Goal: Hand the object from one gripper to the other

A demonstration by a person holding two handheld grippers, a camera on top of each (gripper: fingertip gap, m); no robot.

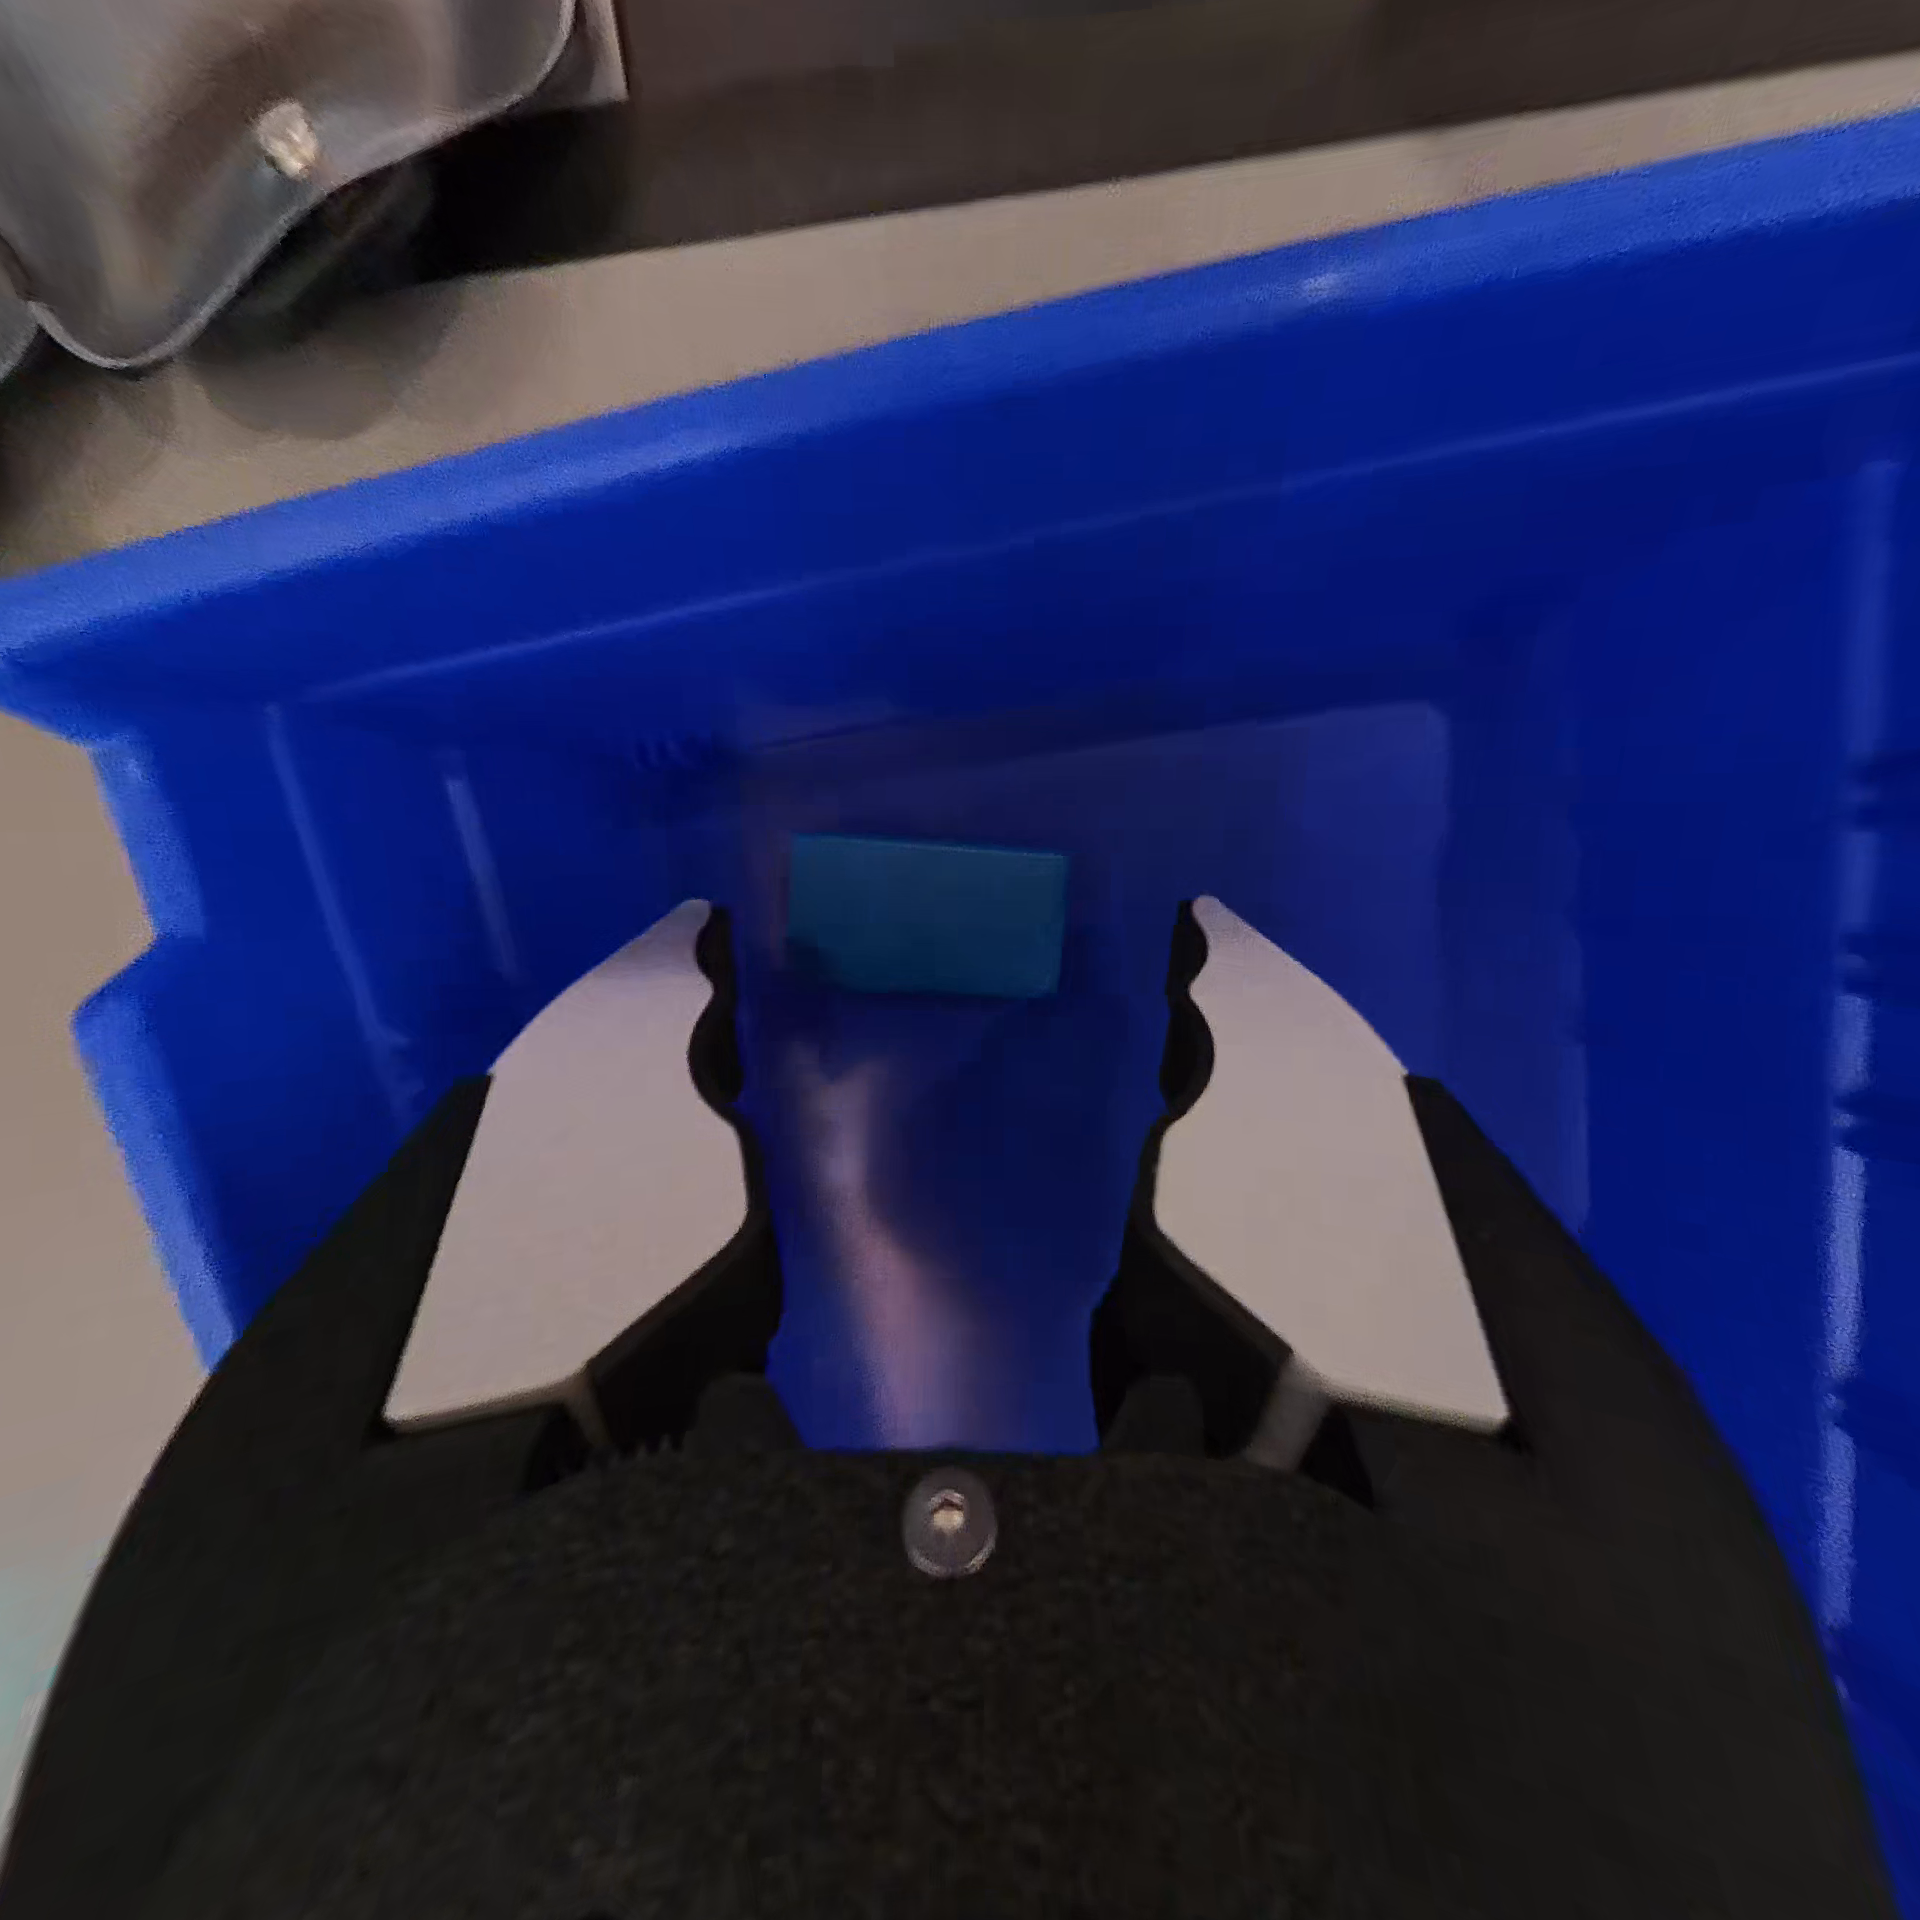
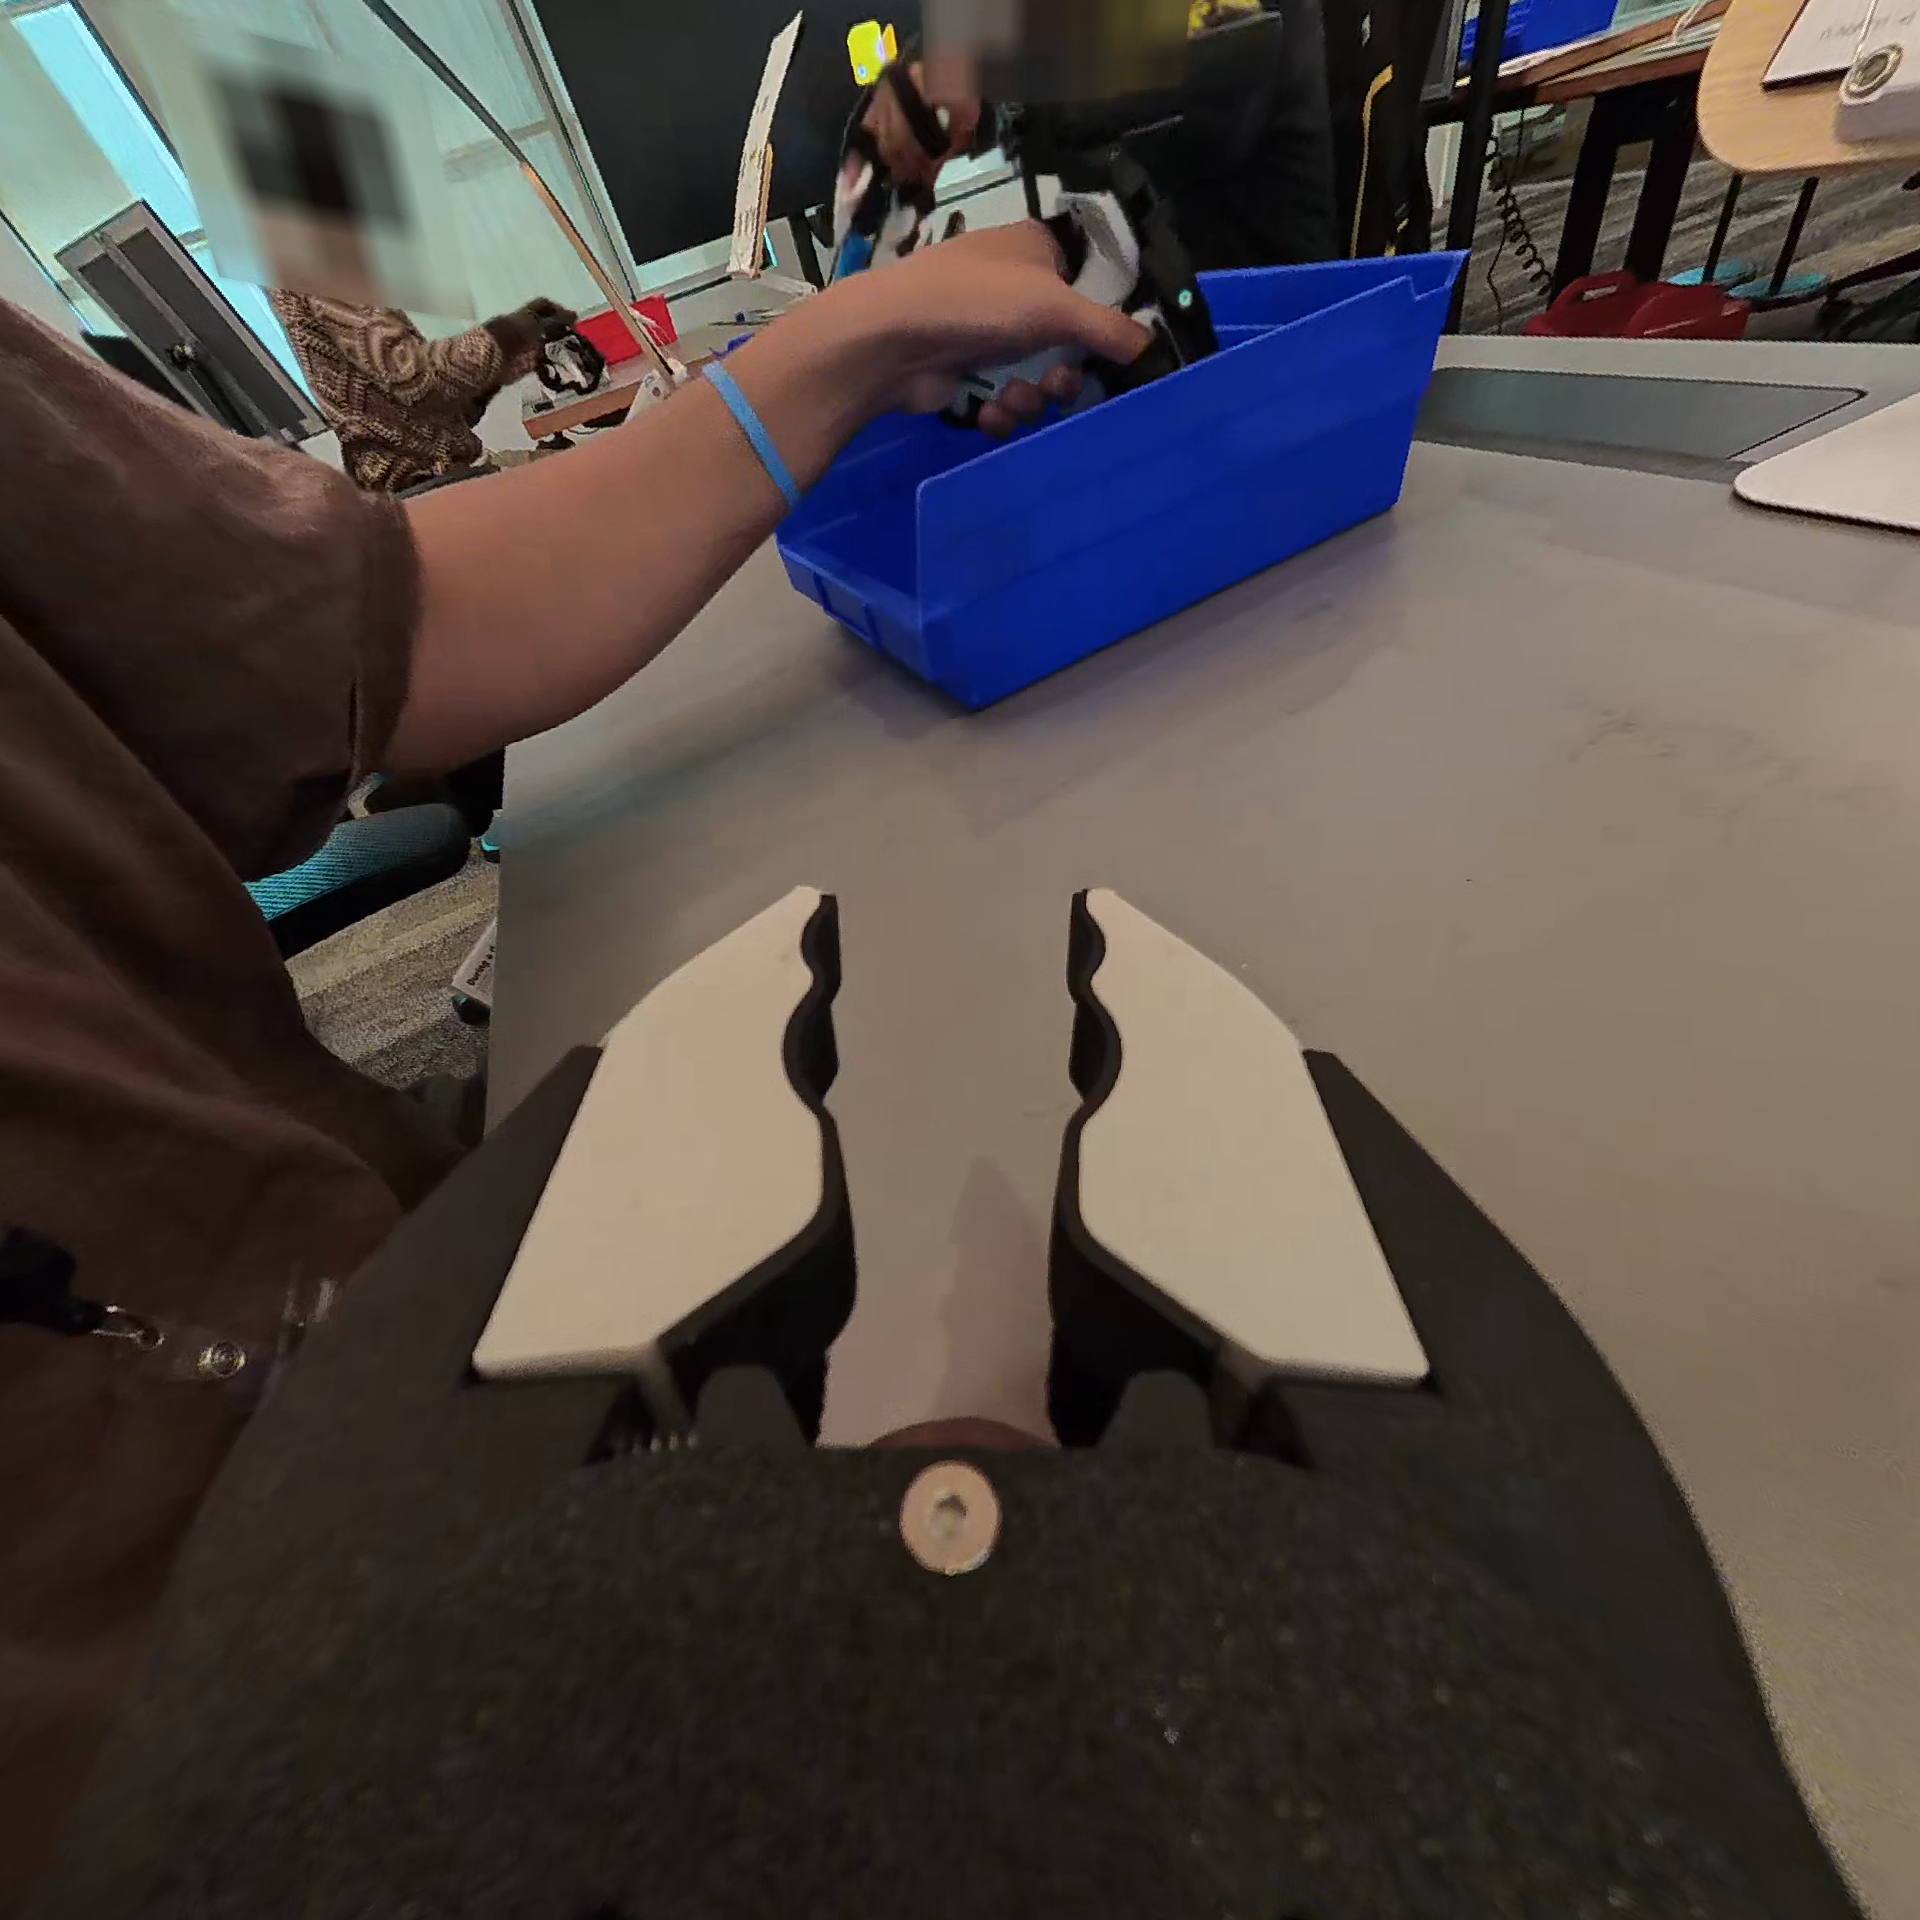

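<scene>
**Left claw over the block, pickup not yet made**

The grey surface [image 2: 1351, 935] carries a blue bin [image 2: 1143, 540] toward its far side, well apart from the right claw [image 2: 951, 904], which hangs low over the near part of the surface, released and empty, its jaws standing apart with bare grey between them. A person's hand [image 2: 966, 322] reaches from the left into the bin, holding the left claw down inside it.

Seen from the left wrist, the left claw [image 1: 945, 909] is released too, jaws spread wide over the bin floor. The task's thing, a small teal block [image 1: 928, 920], lies flat on that floor near the far wall [image 1: 1039, 644]. It sits just beyond the fingertips [image 1: 686, 925], between their lines but nearer the left one, and not yet touched by either.

What could go wrong, as I judge it:

- The block lies off-centre in the gap. On closing, the left finger would likely meet it first and shove or twist it.
- It is low and flat; jaws that stop too high may close over its top and slip off.
- The wall behind leaves little room, so pushing further forward may knock the tips against it.
- The picture is smeared, which suggests the claw is moving; closing before it settles could miss.
</scene>
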